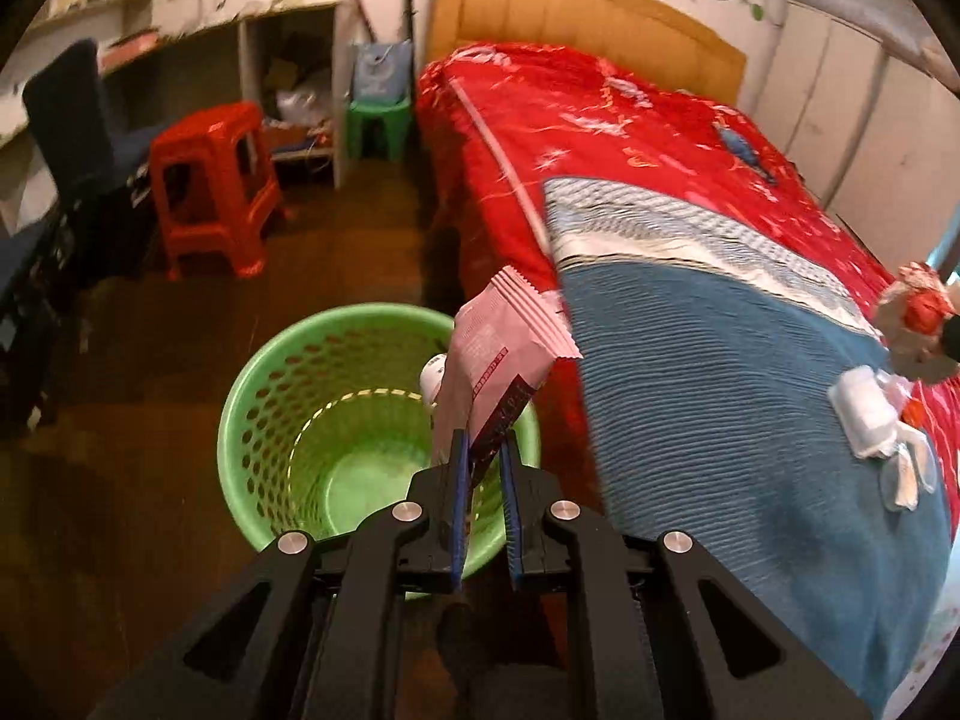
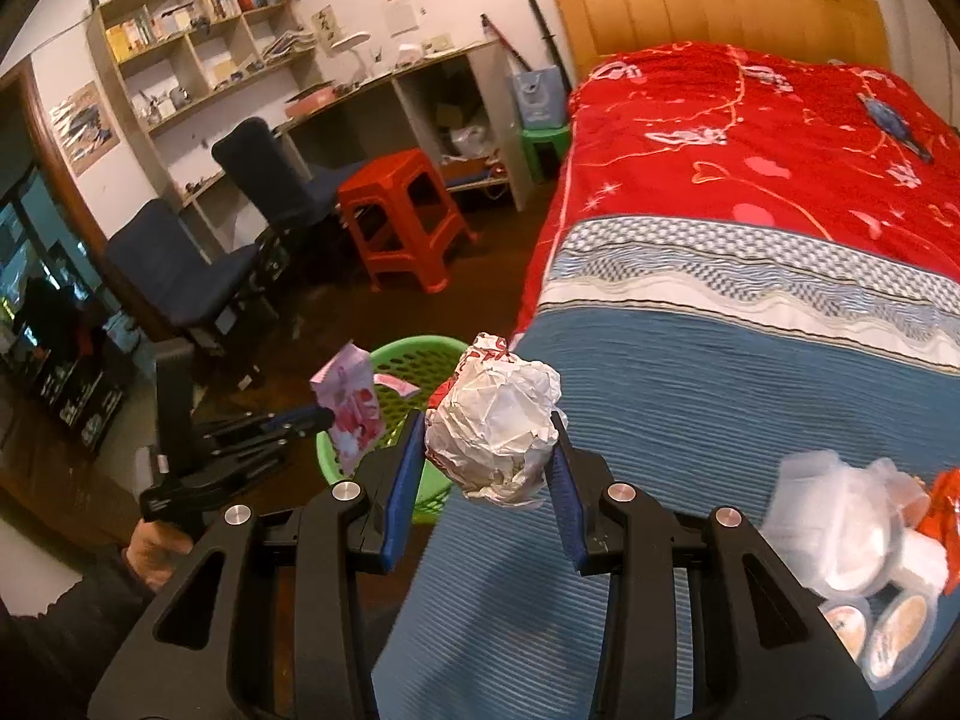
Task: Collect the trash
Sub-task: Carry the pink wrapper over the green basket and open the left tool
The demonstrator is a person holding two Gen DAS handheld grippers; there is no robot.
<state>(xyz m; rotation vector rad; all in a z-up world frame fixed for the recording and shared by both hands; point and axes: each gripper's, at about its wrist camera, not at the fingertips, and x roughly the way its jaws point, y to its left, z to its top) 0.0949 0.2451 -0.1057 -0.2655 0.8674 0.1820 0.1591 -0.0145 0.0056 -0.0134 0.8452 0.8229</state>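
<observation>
Pink foil snack wrapper [image 1: 498, 360] is clamped in the left gripper [image 1: 485, 450], tilted down over the green perforated plastic basket [image 1: 282, 396]; the right gripper [image 2: 489, 450] jaws clamp a crumpled white paper ball [image 2: 495, 426].

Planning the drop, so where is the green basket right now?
The green basket stands on the dark floor beside the bed, at its left in the left wrist view, under the pink wrapper.

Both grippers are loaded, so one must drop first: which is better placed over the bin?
Left. The left gripper holds its pink wrapper above the green basket; the right gripper is over the bed.
</observation>
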